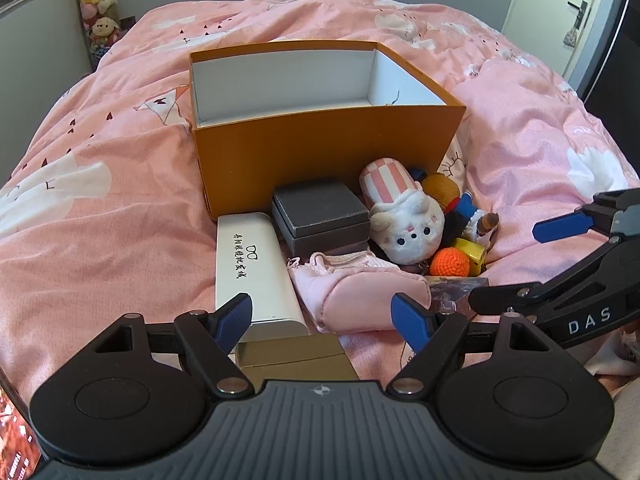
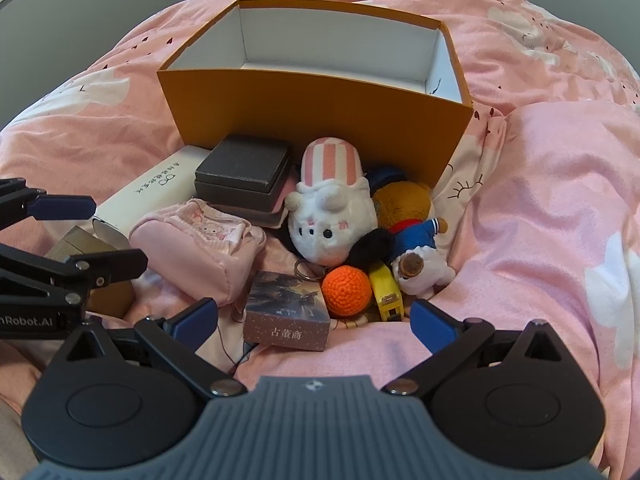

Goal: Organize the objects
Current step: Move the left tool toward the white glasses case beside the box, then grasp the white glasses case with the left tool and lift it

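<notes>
In the left wrist view, the left gripper (image 1: pixel 322 322) fills the lower frame with its blue fingers spread wide and nothing between them; the white glasses case (image 1: pixel 254 276) lies just above its left finger, reaching up toward the centre, and a gold box (image 1: pixel 294 354) sits at the lower centre, directly between the fingers; the pink pouch (image 1: pixel 360 288) lies just above the right finger; above these, at centre, stand the dark grey box (image 1: pixel 320 214) and the white plush cat (image 1: pixel 404 216) with its striped hat, with the orange crochet ball (image 1: pixel 450 263) to the lower right of the cat; the open orange box (image 1: pixel 320 108) occupies the upper centre, its white interior bare, resting on the pink duvet (image 1: pixel 100 140); the right gripper (image 1: pixel 516 260) enters from the right edge, its fingers apart and empty.

In the right wrist view, the right gripper (image 2: pixel 316 322) spans the bottom of the frame, fingers wide and holding nothing; a small printed card box (image 2: pixel 286 314) sits right between them at lower centre; the orange crochet ball (image 2: pixel 346 290) and a yellow toy (image 2: pixel 386 292) lie just above, toward the right finger; the white plush cat (image 2: pixel 330 216) and a blue-clad doll (image 2: pixel 416 248) pile at centre; the pink pouch (image 2: pixel 200 244) lies centre left; the orange box (image 2: pixel 316 116) stands in the upper centre; the left gripper (image 2: pixel 76 232) comes in from the left edge, fingers parted.
</notes>
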Demonstrator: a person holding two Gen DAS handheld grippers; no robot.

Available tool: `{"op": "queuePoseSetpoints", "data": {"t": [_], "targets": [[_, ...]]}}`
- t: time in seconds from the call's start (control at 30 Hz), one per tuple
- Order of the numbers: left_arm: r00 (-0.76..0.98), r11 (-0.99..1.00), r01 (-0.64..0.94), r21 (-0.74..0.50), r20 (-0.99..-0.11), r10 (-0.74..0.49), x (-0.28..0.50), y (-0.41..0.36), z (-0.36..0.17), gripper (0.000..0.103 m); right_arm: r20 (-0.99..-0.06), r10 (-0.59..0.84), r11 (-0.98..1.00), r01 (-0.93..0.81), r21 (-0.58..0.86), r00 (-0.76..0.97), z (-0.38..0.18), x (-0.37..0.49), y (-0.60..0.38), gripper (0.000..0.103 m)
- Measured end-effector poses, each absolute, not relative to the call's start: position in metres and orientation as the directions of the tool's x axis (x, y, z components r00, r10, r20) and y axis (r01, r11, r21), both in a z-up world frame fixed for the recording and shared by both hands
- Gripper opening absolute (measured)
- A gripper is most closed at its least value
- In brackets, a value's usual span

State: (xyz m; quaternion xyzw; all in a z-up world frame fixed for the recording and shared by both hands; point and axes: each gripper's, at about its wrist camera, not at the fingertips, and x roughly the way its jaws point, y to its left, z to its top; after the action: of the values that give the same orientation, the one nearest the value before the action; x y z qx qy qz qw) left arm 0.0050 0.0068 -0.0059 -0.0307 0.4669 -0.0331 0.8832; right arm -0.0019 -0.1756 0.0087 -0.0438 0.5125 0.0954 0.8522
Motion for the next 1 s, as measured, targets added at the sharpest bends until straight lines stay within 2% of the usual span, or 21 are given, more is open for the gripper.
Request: {"op": "queuePoseSetpoints", "data": {"t": [0.13, 0.3, 0.43, 0.6, 0.67, 0.77, 1.0], "targets": [[0.57, 0.995, 0.007, -0.095, -0.817, -0.082, 0.006, 0.011, -0.003, 0.087, -0.88, 0.127, 0.974, -0.226, 0.024, 0.458, 0.009, 0.002, -0.175, 0.102], [0.583, 0.992, -0.017, -0.126, -0.807, -0.092, 0.009, 0.023, 0.003, 0.077, -0.867, 0.154, 0.967, -0.251, 0.034, 0.473, 0.013, 0.01, -0.174, 0.101], [0.559, 0.98, -0.064, -0.186, -0.82, -0.12, 0.014, 0.04, 0.0, 0.071, -0.86, 0.193, 0.956, -0.286, 0.057, 0.473, 0.016, 0.021, -0.166, 0.089], [0.53, 0.976, -0.104, -0.193, -0.841, -0.11, 0.025, 0.055, -0.004, 0.07, -0.849, 0.264, 0.93, -0.354, 0.098, 0.459, 0.019, 0.037, -0.147, 0.083], [0.511, 0.976, -0.114, -0.185, -0.854, -0.102, 0.032, 0.057, -0.007, 0.07, -0.846, 0.287, 0.915, -0.391, 0.103, 0.449, 0.019, 0.045, -0.137, 0.071], [0.479, 0.98, -0.11, -0.169, -0.873, -0.097, 0.045, 0.058, -0.014, 0.071, -0.856, 0.303, 0.901, -0.418, 0.114, 0.42, 0.012, 0.061, -0.126, 0.059], [0.368, 0.982, -0.116, -0.151, -0.924, -0.099, 0.086, 0.058, -0.04, 0.072, -0.873, 0.306, 0.908, -0.392, 0.148, 0.379, -0.003, 0.087, -0.125, 0.057]]}}
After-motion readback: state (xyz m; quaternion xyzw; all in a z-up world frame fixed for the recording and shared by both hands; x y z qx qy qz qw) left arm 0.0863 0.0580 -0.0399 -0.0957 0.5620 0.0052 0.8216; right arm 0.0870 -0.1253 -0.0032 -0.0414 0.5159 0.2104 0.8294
